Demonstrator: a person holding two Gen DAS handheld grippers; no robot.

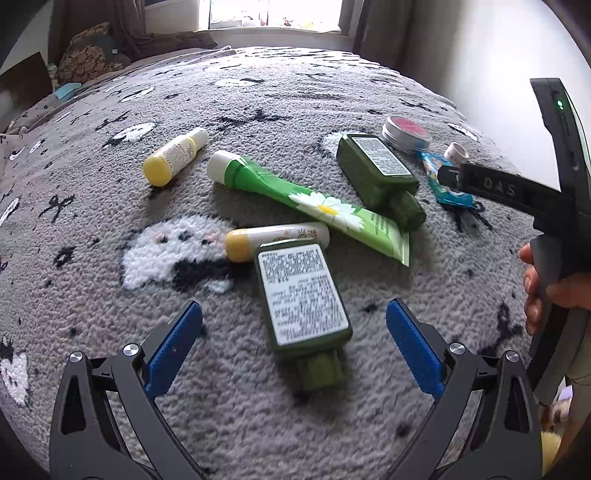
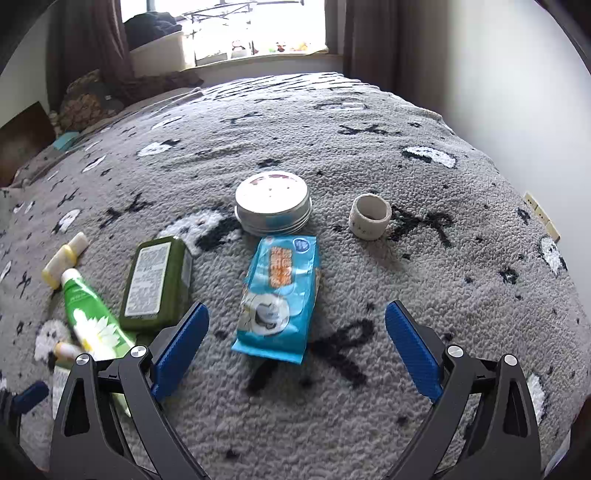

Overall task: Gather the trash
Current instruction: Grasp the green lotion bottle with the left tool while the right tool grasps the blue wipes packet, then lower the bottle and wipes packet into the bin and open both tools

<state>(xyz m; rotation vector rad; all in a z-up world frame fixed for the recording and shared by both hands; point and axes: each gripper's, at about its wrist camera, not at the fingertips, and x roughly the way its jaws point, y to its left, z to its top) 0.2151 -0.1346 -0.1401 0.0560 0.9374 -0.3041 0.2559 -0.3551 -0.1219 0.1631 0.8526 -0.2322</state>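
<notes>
Left gripper point(image 1: 293, 339): spread wide, nothing held; its blue pads point(image 1: 173, 347) sit either side of the nearest green bottle, not touching it.
Right gripper point(image 2: 295, 339): spread wide, nothing held, low over the blanket; in the left view it shows at the right edge with a hand point(image 1: 543, 288) on its grip.
Blanket point(image 2: 369, 406): grey and nubby, with white and black patterns; all the trash lies on it.
Near green bottle point(image 1: 303, 295): flat on its back, white label up, cap toward the left gripper.
Small cream bottle point(image 1: 277, 238): yellow cap to the left, lying just behind the near green bottle and touching it.
Green tube point(image 1: 306, 201): daisy print, white cap far-left, crimped end near-right; it lies slantwise between the two green bottles.
Blue packet point(image 2: 279, 295): flat, directly ahead of the right gripper and between its pads' lines, its far end touching the tin.
Far green bottle point(image 1: 380, 173): label up, cap pointing near-right, beside the tube's crimped end; in the right view it lies left of the packet.
Yellow bottle point(image 1: 173, 157): yellow cap near, white end far, apart to the left of the tube.
Tin point(image 2: 273, 206): round, silver, lid on, just behind the packet.
White ring point(image 2: 369, 216): small tape-like roll, on its side edge, right of the tin and apart from it.
Window point(image 2: 258, 26): bright, at the far end beyond the blanket, curtains on both sides.
</notes>
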